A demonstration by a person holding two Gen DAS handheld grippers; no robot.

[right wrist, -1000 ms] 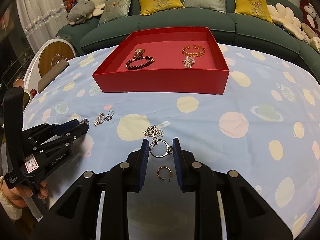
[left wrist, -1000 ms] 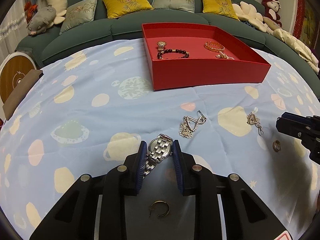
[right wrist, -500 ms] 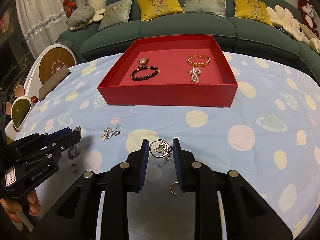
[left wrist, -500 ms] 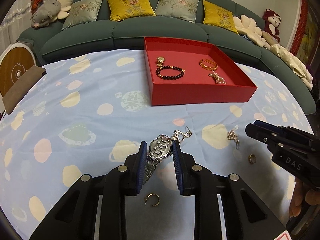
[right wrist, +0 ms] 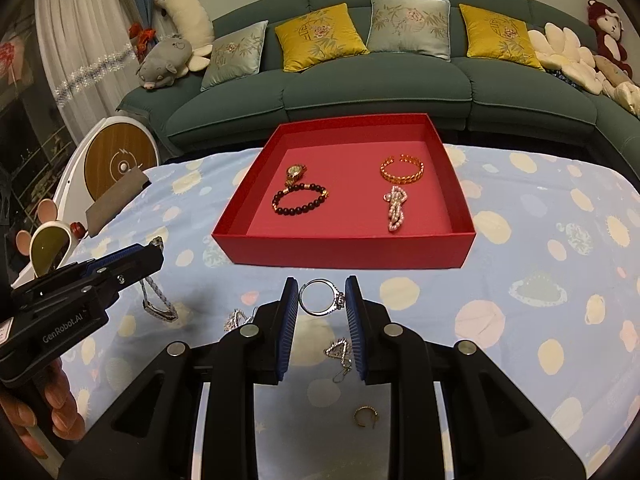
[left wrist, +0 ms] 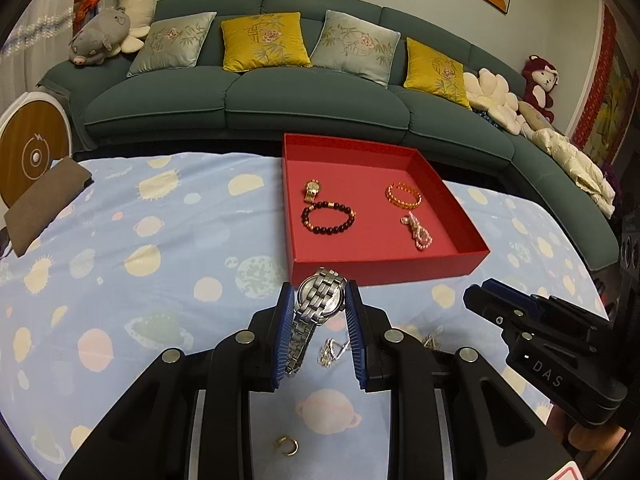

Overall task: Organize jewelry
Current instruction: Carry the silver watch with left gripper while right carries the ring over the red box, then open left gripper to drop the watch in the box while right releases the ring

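- Left wrist view: a silver watch (left wrist: 320,300) is squeezed between the blue pads (left wrist: 285,336) of the left gripper (left wrist: 319,334). The jaws are only a little way apart, closed on the watch face. The watch band is seen hanging down, clear of the cloth.
- A red tray (left wrist: 384,266) is seen on the far side of the blue spotted cloth (left wrist: 140,264), just past the watch.
- Four things are laid inside the tray: a small gold watch (left wrist: 312,190) and a dark bead bracelet (left wrist: 328,220) on the left, a gold bangle (left wrist: 404,196) and a pink pearl piece (left wrist: 418,232) on the right.
- A gold ear hoop (left wrist: 286,446) is left on the cloth near the camera. A silver chain (left wrist: 332,350) is seen on the cloth under the jaws.
- The right gripper (left wrist: 500,300) is seen at the right edge of this view.
- In the right wrist view, a silver ring (right wrist: 322,297) is pinched between the pads of the right gripper (right wrist: 322,322). The jaws are nearly closed, and the ring is held above the cloth (right wrist: 540,240), just near of the tray (right wrist: 344,250).
- A silver pendant (right wrist: 339,354) and a gold hoop (right wrist: 365,416) are seen on the cloth below.
- The left gripper (right wrist: 154,254) is seen at the left, with the watch band (right wrist: 158,300) hanging from it, and fingers (right wrist: 60,404) are wrapped around its handle.
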